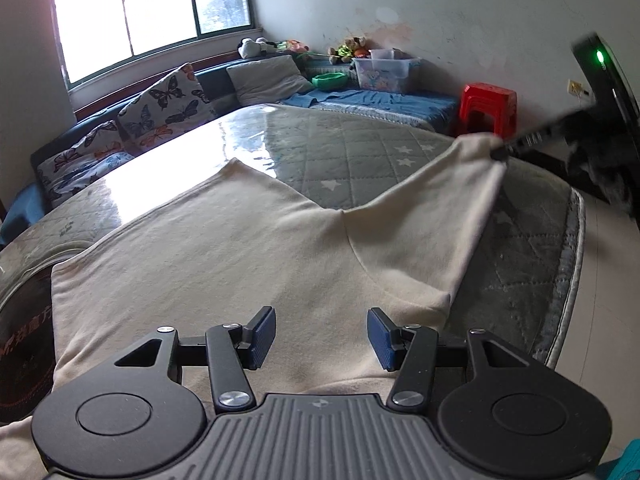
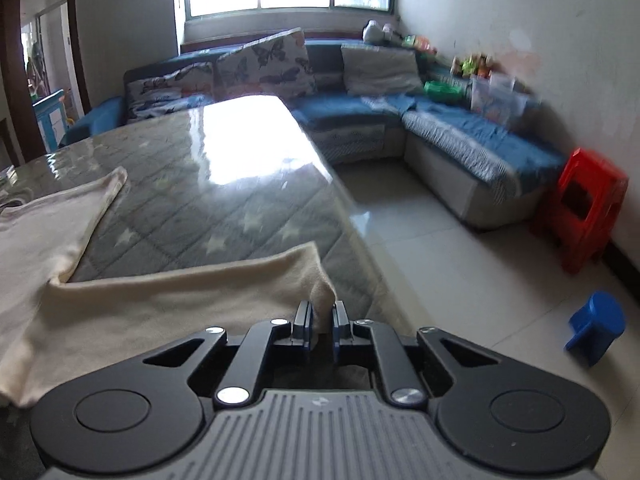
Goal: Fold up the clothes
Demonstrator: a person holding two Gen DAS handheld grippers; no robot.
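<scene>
A cream long-sleeved garment lies spread on a table with a grey star-patterned quilted cover under a shiny clear sheet. My left gripper hovers over the garment's near part, open, with nothing between its blue pads. One sleeve is stretched up and to the right, where my right gripper pinches its end. In the right wrist view my right gripper is shut on the sleeve's cuff at the table's right edge. The other sleeve lies flat on the table.
A blue corner sofa with butterfly cushions runs behind and beside the table. A red plastic stool and a small blue stool stand on the tiled floor to the right. Toys and a clear storage box sit on the sofa.
</scene>
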